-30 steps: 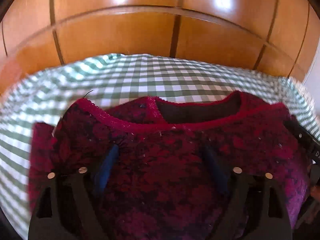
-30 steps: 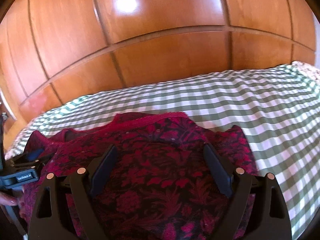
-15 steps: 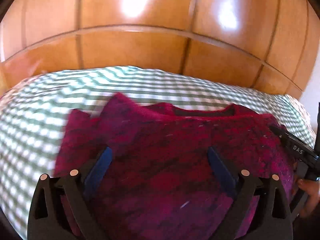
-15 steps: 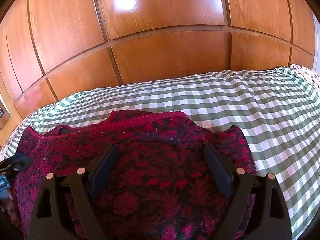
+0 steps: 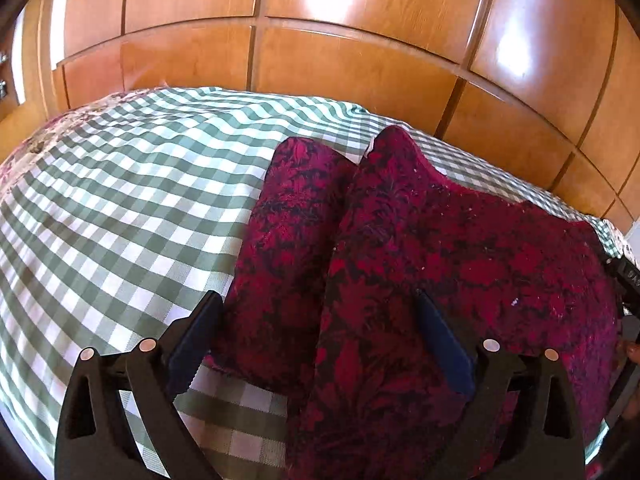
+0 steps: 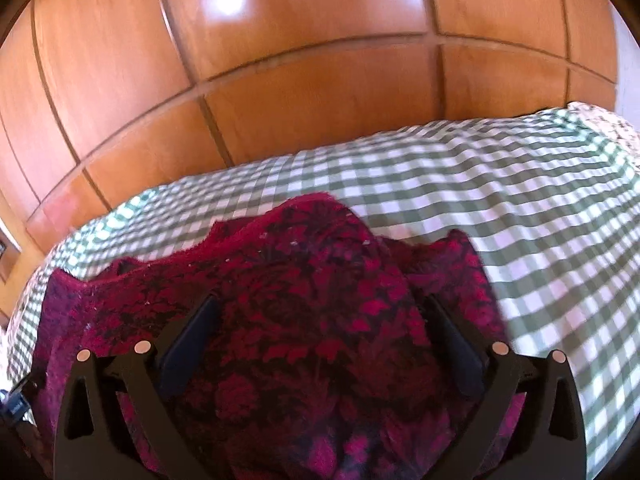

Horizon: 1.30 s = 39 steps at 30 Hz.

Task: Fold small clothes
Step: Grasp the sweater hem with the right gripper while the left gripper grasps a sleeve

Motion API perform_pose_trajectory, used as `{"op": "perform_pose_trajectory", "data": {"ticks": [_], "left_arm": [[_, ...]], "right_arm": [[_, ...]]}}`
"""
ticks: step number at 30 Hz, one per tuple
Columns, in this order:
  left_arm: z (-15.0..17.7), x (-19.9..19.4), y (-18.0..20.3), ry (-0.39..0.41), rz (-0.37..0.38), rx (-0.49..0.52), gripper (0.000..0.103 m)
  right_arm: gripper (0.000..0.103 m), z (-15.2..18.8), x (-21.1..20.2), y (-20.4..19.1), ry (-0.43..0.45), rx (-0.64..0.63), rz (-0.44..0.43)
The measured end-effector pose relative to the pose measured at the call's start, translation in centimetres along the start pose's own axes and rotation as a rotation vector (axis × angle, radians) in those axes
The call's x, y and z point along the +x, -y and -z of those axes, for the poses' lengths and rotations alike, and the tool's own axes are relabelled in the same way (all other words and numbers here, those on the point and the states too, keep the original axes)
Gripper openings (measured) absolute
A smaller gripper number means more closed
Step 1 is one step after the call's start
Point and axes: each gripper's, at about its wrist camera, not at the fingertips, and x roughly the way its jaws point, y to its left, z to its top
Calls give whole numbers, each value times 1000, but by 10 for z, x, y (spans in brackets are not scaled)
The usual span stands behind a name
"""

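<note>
A wall of glossy wooden panels (image 5: 360, 60) rises behind a bed covered with a green-and-white checked sheet (image 5: 120, 220). On the sheet lies the small red-and-black patterned sweater (image 5: 460, 248), spread flat toward the bed's far edge, with one sleeve (image 5: 292, 248) laid alongside the body. The left gripper (image 5: 316, 340) hovers over that sleeve and the body's edge, its fingers (image 5: 192, 344) spread wide, with cloth below them but not pinched. The right gripper (image 6: 320, 344) hangs over the other side of the sweater; its jaws have just been opening and now stand wide, fingers (image 6: 188, 340) clear of the fabric, nothing clamped between them.
</note>
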Motion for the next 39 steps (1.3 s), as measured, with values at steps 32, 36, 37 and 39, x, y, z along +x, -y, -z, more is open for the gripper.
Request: {"op": "perform_pose_trajectory", "data": {"ticks": [32,36,37,39], "left_arm": [[40,-21,-27,-11,307,-202,79],[32,-8,-23,-43,343,-231,77],[30,-5,-24,-47,353,-254,73],[26,1,-25,-61,379,-311,59]], "right_arm": [[20,107,-66,-17,-193,12,-414],[20,109,-68,-15,-178,23,-430],[20,110,-70,-15,-174,23,-430],[21,110,-70,-14,-172,21,-429]]}}
